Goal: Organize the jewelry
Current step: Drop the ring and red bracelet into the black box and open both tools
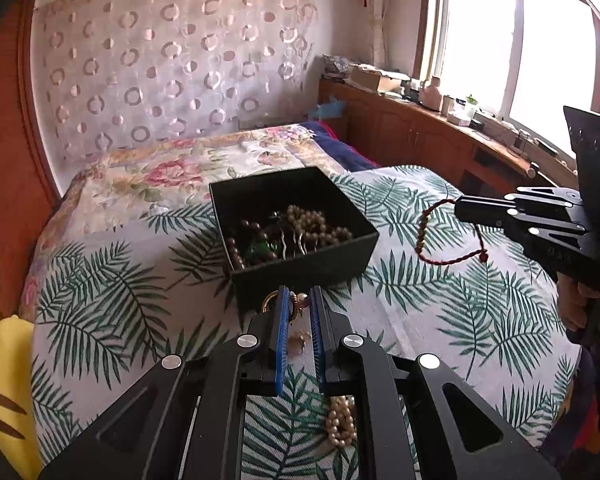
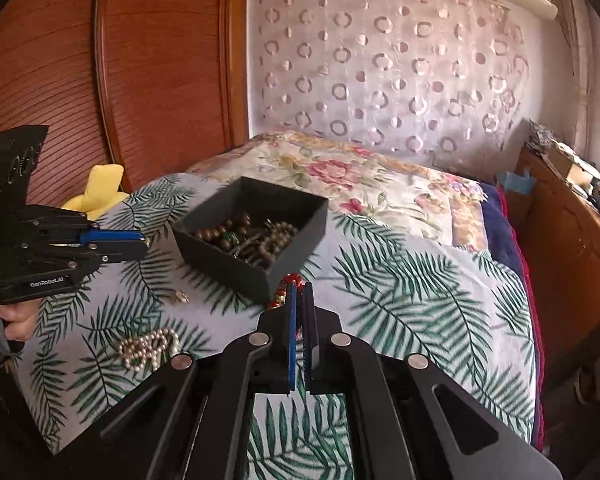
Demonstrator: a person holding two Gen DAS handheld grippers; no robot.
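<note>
Box (image 1: 300, 256): matt black card. Bedspread (image 1: 112, 280): woven cloth, leaf print. Pearl necklace (image 2: 148, 348): glossy beads. Headboard (image 2: 60, 60): ribbed, satin-finish wood.

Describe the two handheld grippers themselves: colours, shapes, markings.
Both are matte black, pistol-grip tools. The left gripper and right gripper each have slotted, triangular linkage arms with round silver pivot pins and two long, flat fingers lined with ribbed blue pads. White "GenRobot.AI" lettering marks the left one's side; a black perforated plate rises above each body. No cables show.
</note>
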